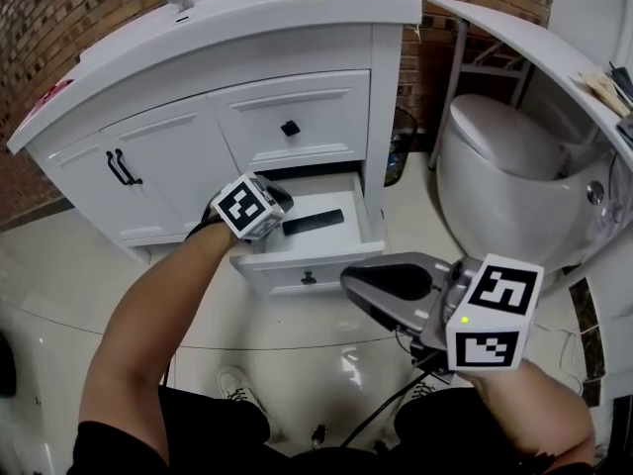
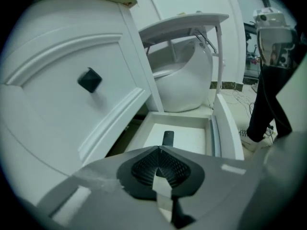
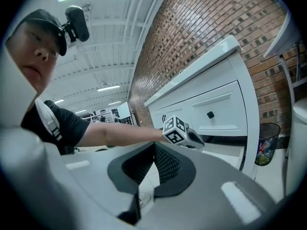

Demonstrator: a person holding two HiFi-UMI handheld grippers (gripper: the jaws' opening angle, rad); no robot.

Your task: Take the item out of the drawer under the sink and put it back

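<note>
Two sets of tongs are in my feed, and both are closed with nothing in them.

At the far left of the head view stand the vanity's cabinet doors (image 1: 148, 161) with their black handles. Next to them is the upper drawer (image 1: 297, 117), shut, with its black knob (image 1: 290, 128).

My left tongs (image 1: 280, 199) reach in over the rear left corner of the open drawer (image 1: 307, 255) at the bottom of the vanity. In the left gripper view the left tongs (image 2: 158, 148) have their ribbed pads pressed together right to the tips, and nothing is caught between them. The item (image 1: 313, 222), a flat black bar, lies on the white drawer floor just to the right of those tips. It lies near them, and I see a gap between it and them. Through the left gripper view the item (image 2: 168, 138) shows just past the closed tips, resting flat inside the drawer (image 2: 211, 128).

Further right and nearer to me, my right tongs (image 1: 348, 283) hang in the air in front of the drawer, above the pale floor (image 1: 297, 354), well apart from the item. In the right gripper view the right tongs (image 3: 154, 145) have their tips meeting, with only floor showing through the slot behind them.

At the far right sits the white toilet (image 1: 495, 156).
</note>
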